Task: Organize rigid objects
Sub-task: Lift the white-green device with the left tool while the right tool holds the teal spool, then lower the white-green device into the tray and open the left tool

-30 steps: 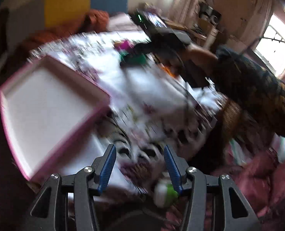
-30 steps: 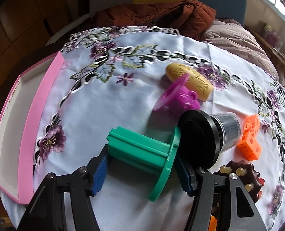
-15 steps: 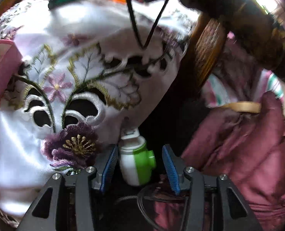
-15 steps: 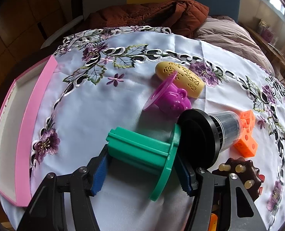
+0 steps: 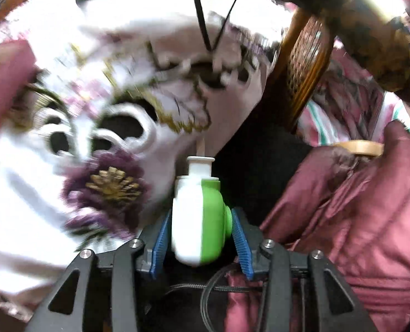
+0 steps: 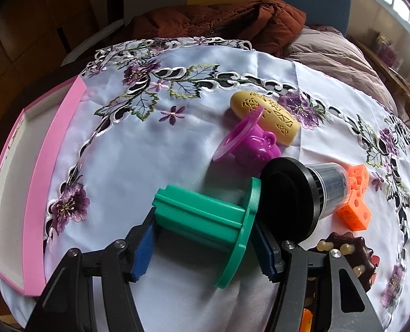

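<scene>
My left gripper [image 5: 200, 238] is shut on a small white and green bottle [image 5: 198, 221], held below the hanging edge of the embroidered tablecloth [image 5: 66, 207]. My right gripper [image 6: 205, 240] is shut on a green plastic spool [image 6: 205, 215] and holds it just above the cloth-covered table [image 6: 138, 166]. On the table lie a purple toy cup [image 6: 251, 144], a yellow oblong piece [image 6: 265, 117], a black-lidded clear jar [image 6: 301, 193] on its side, an orange cube block [image 6: 355, 196] and a dark brown knobbed piece [image 6: 348, 251]. A pink-rimmed tray [image 6: 17, 188] sits at the table's left edge.
A maroon padded jacket [image 5: 357, 221] fills the lower right of the left wrist view, with a wicker chair [image 5: 307, 63] behind it. Brown and mauve coats [image 6: 232, 22] lie on seats beyond the table. Black cables [image 5: 205, 22] hang over the cloth.
My left gripper dropped below the table edge, came up to the white and green bottle and shut on it. My right gripper kept the green spool and shifted only slightly.
</scene>
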The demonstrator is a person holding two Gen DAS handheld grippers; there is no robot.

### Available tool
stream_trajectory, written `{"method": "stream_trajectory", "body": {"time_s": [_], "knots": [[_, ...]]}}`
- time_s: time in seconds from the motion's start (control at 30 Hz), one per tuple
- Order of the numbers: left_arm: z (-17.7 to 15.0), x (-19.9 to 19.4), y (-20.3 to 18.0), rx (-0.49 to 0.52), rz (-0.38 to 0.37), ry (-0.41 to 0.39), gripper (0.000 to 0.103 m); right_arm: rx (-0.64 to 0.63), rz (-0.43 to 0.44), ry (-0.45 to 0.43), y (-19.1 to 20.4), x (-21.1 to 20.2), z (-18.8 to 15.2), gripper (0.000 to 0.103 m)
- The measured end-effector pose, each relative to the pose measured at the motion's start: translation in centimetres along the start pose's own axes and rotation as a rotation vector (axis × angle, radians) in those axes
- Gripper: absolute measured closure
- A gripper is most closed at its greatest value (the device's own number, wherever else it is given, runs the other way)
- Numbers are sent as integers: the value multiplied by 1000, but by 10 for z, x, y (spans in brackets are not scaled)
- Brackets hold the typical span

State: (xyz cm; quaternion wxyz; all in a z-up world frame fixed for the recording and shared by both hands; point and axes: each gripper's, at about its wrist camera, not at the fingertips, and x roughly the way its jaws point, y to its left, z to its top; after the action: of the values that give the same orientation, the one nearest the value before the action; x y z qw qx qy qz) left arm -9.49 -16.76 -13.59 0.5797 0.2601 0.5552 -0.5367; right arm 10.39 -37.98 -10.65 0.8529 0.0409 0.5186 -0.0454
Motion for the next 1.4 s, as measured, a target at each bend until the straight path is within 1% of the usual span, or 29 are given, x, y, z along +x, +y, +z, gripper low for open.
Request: {"method": "stream_trajectory", "body": {"time_s": [0.1, 0.17, 0.23, 0.3, 0.37, 0.4, 0.47, 0.5, 0.57, 0.63, 0.7, 0.77, 0.83, 0.9, 0.93, 1.0, 1.07, 1.13, 1.17, 1.2, 1.27, 1.4], "knots": [[-5, -19, -4, -3, 22, -66, 60, -12, 1, -4, 2, 0, -1, 40], [-8, -32, 0, -24, 16, -113, 60, -17, 2, -7, 3, 0, -2, 40], [-9, -43, 2, -54, -4, -166, 60, -15, 6, -8, 2, 0, -3, 40], [-12, -57, 8, -109, -57, -231, 61, -15, 8, -10, 1, 0, -2, 40], [-15, -73, 20, -160, -86, -286, 61, -17, 8, -13, 1, 0, -2, 40], [-17, -82, 25, -193, -117, -329, 61, -16, 8, -13, 1, 1, -3, 40], [-16, -100, 30, -233, -143, -404, 60, -23, 6, -11, 2, 2, -2, 40], [-19, -113, 34, -261, -165, -462, 60, -24, 6, -12, 2, 1, -2, 40], [-18, -133, 48, -308, -172, -550, 60, -22, 10, -12, 1, 2, -2, 40], [-23, -163, 79, -362, -171, -626, 60, -24, 9, -13, 1, 2, -2, 40], [-15, -179, 105, -432, -75, -684, 60, -27, 6, -15, 2, 2, -2, 40], [-9, -189, 139, -538, 24, -706, 60, -28, 5, -17, 2, 2, -1, 40], [-4, -193, 172, -635, 161, -701, 60, -31, 3, -18, 3, 2, -1, 40], [4, -193, 209, -736, 241, -689, 60, -38, -3, -20, 4, 2, -1, 40], [6, -194, 220, -761, 260, -687, 60, -36, -1, -20, 3, 2, -2, 40], [11, -196, 253, -823, 332, -676, 60, -37, 0, -20, 3, 2, -2, 40], [18, -189, 280, -878, 358, -642, 60, -40, -1, -20, 3, 2, -2, 40], [15, -176, 300, -951, 419, -596, 60, -37, 1, -19, 2, 2, -2, 40], [15, -171, 308, -962, 429, -579, 60, -38, 2, -19, 2, 2, -2, 40], [12, -167, 311, -969, 437, -572, 60, -38, 2, -20, 2, 2, -1, 40], [11, -164, 315, -991, 490, -540, 59, -39, 2, -21, 3, 2, -1, 40], [6, -167, 300, -970, 493, -549, 54, -38, 1, -24, 3, 3, -1, 40]]}}
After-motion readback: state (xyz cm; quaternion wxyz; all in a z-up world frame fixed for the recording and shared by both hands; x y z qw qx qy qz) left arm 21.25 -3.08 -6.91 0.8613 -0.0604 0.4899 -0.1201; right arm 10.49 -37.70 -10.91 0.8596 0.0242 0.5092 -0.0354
